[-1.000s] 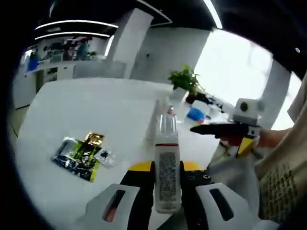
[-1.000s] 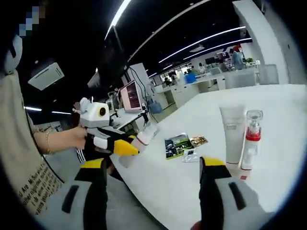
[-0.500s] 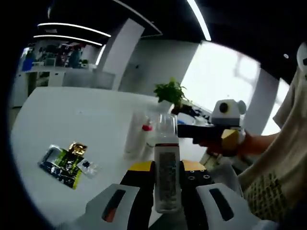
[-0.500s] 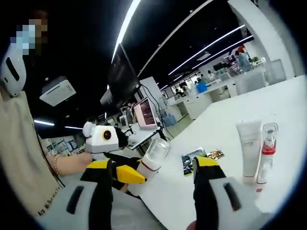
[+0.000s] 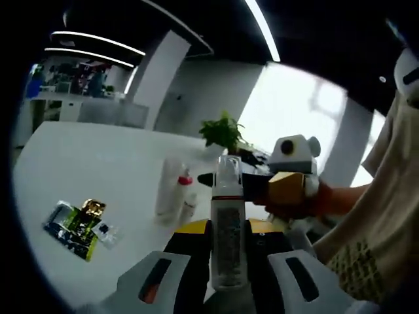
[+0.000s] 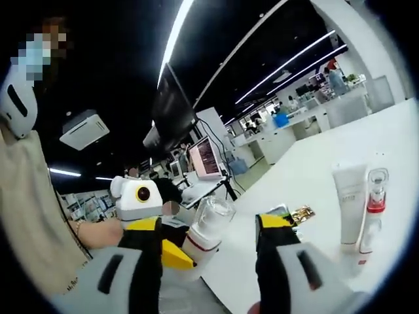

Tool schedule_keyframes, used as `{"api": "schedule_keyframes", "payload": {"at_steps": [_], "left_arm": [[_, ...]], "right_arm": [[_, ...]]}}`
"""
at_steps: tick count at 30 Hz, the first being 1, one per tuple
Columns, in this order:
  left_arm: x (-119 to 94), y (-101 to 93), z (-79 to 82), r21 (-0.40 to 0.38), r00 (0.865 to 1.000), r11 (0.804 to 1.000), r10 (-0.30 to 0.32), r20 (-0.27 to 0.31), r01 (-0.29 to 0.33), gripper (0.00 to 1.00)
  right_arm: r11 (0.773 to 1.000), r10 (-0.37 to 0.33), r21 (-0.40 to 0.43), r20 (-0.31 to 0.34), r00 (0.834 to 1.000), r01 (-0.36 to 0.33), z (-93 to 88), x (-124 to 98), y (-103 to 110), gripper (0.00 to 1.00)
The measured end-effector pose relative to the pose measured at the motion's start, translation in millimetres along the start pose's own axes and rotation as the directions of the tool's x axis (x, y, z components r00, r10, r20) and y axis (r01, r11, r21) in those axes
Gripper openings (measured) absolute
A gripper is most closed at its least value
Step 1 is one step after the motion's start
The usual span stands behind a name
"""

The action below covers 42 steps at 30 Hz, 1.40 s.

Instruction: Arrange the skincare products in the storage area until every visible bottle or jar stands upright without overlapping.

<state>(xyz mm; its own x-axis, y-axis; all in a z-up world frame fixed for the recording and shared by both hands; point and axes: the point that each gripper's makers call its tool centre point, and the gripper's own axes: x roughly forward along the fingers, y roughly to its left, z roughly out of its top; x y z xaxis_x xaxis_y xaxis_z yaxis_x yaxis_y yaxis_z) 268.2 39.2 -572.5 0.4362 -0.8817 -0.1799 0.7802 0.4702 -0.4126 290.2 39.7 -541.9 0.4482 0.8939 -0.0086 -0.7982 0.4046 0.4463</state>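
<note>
The left gripper (image 5: 228, 252) is clenching a clear bottle (image 5: 227, 229) between its jaws, gripping it around the lower body while the bottle's clear cap and red collar are pointing forward, away from the camera. In the right gripper view the same bottle (image 6: 207, 234) is showing with the left gripper (image 6: 171, 252) wrapped around its base, held up off the white table (image 6: 308, 176) near the table's front edge.

The right gripper (image 6: 206, 255) is standing released, its two jaws well apart with nothing between them. In the left gripper view it (image 5: 222, 178) is hovering just behind the held bottle, gripped by a hand (image 5: 288, 196).

On the table, a white tube (image 6: 350, 206) is standing upright on its cap, and a small pump bottle with a red collar (image 6: 373, 209) is standing upright just beside it, the two looking close enough to touch, though contact is hard to tell. In the left gripper view the tube (image 5: 167, 188) and the pump bottle (image 5: 186, 194) are sitting beyond the held bottle, toward the middle of the table (image 5: 85, 157).

A few flat sachets (image 5: 77, 220) are lying on the table well apart from the tube, toward the table's near edge; in the right gripper view they (image 6: 294, 214) are lying between the held bottle and the tube
</note>
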Motion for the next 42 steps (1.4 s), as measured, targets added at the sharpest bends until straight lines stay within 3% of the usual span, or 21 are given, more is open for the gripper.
{"api": "schedule_keyframes", "payload": {"at_steps": [4, 11, 16, 20, 25, 29, 34, 36, 42], "left_arm": [[1, -8.9, 7.9, -0.005, 0.998, 0.999, -0.052, 0.046, 0.052, 0.17], [1, -7.5, 13.5, -0.038, 0.994, 0.996, -0.071, 0.082, 0.075, 0.17], [3, -7.4, 12.7, -0.039, 0.994, 0.996, -0.076, 0.079, 0.080, 0.17], [9, -4.5, 6.5, 0.025, 0.998, 0.998, -0.054, 0.013, 0.054, 0.17], [13, 6.1, -3.0, 0.111, 0.997, 0.994, -0.004, -0.076, 0.012, 0.19], [16, 13.3, -12.7, 0.234, 0.981, 0.972, 0.050, -0.185, -0.005, 0.18], [18, 21.3, -26.1, 0.366, 0.942, 0.931, 0.112, -0.316, 0.012, 0.19], [20, 22.0, -30.9, 0.366, 0.935, 0.930, 0.111, -0.338, 0.022, 0.19], [26, 26.1, -34.2, 0.350, 0.935, 0.936, 0.100, -0.340, 0.028, 0.18]], "right_arm": [[0.999, 0.020, 0.028, 0.014, 1.000, -0.020, 2.2, 0, 1, 0.45], [0.993, 0.073, 0.091, 0.040, 0.997, -0.076, 7.9, 4, 7, 0.28], [0.996, 0.074, 0.044, 0.035, 0.997, -0.076, 9.2, 6, 10, 0.24], [0.997, 0.035, -0.070, -0.005, 0.999, -0.036, 6.1, 8, 10, 0.22], [0.980, -0.030, -0.197, -0.077, 0.997, 0.015, -1.0, 10, 6, 0.22], [0.958, -0.073, -0.286, -0.127, 0.989, 0.034, -8.1, 13, 4, 0.22], [0.935, -0.110, -0.351, -0.153, 0.982, 0.050, -11.1, 15, 0, 0.22], [0.931, -0.119, -0.361, -0.153, 0.981, 0.056, -10.7, 14, -2, 0.22], [0.917, -0.152, -0.393, -0.168, 0.974, 0.075, -15.5, 9, -8, 0.22]]}}
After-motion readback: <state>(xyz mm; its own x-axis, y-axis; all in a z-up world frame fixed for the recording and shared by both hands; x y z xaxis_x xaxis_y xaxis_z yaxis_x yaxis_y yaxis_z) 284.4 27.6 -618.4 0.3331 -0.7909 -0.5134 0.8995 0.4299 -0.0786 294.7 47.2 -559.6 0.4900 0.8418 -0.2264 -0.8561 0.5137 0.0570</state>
